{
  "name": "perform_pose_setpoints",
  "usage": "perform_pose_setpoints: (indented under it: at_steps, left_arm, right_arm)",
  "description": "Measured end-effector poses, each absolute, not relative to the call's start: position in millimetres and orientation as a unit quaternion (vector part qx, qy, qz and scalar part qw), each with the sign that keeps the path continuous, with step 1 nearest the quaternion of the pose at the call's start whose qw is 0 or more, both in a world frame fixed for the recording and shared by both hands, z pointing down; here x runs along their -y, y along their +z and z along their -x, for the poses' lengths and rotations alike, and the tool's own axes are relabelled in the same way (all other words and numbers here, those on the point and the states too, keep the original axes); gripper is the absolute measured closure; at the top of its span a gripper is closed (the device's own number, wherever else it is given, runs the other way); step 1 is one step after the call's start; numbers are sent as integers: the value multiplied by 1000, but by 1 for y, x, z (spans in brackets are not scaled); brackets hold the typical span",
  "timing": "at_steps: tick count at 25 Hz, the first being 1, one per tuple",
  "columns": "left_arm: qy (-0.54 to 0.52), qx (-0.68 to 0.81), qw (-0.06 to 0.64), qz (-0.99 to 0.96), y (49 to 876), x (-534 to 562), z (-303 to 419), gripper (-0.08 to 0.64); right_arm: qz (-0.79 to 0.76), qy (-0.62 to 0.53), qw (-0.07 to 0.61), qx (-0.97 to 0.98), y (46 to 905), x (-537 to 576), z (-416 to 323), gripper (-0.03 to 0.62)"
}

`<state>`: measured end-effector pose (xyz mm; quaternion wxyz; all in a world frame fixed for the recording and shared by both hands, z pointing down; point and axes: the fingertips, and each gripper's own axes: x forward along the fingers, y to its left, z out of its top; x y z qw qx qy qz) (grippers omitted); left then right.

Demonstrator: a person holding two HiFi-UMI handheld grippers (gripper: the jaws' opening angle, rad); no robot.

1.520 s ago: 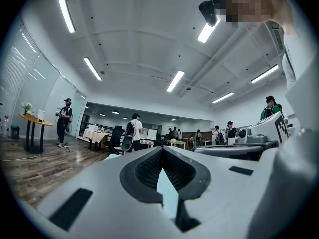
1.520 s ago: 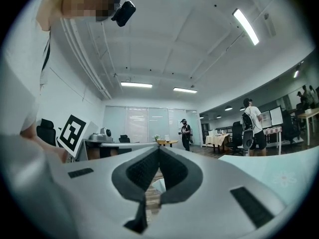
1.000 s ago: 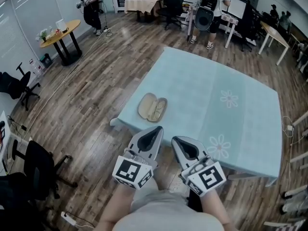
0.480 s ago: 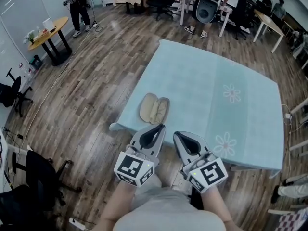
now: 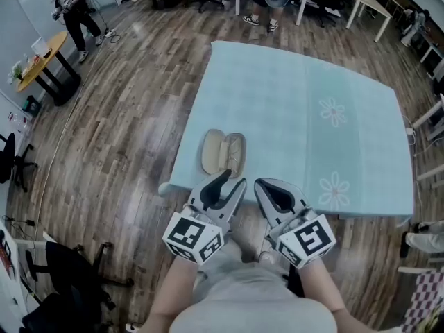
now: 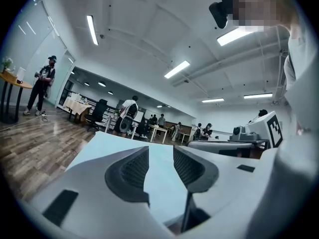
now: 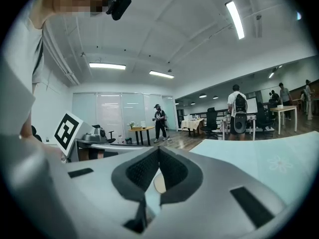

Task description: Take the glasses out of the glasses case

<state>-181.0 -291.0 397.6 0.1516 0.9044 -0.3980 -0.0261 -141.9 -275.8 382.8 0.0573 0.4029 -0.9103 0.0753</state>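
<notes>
An open beige glasses case (image 5: 222, 152) lies near the front left corner of the table, with the glasses (image 5: 235, 150) in its right half. Both grippers hover at the table's near edge, just short of the case and touching nothing. My left gripper (image 5: 233, 180) sits right in front of the case; its jaws have just been opening and stand apart with nothing between them, as the left gripper view (image 6: 160, 153) also shows. My right gripper (image 5: 263, 184) is beside it, to the right; its pads meet at the tips (image 7: 158, 151) on nothing.
A light blue cloth with flower prints covers the table (image 5: 326, 68), which hangs over a wooden floor. Office chairs (image 5: 62, 272) stand at the lower left, a round yellow table (image 5: 40, 55) at the far left. People stand at the back of the room.
Both grippers have moved forward to the table's near edge, closer to the case. The left gripper's jaws, shut before, now stand apart.
</notes>
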Motion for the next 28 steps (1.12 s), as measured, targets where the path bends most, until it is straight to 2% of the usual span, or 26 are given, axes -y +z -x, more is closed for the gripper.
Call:
perform_pose_setpoints:
  at_steps: [6, 12, 28]
  left_arm:
    - [-10, 362, 169, -917, 411, 303, 193, 404]
    - [38, 344, 157, -925, 435, 312, 198, 472]
    - [63, 354, 217, -907, 477, 339, 194, 472]
  right_arm:
    - [-428, 89, 75, 896, 398, 290, 154, 584]
    - [-449, 106, 91, 883, 411, 303, 161, 584]
    - [-440, 152, 106, 879, 450, 321, 158, 584]
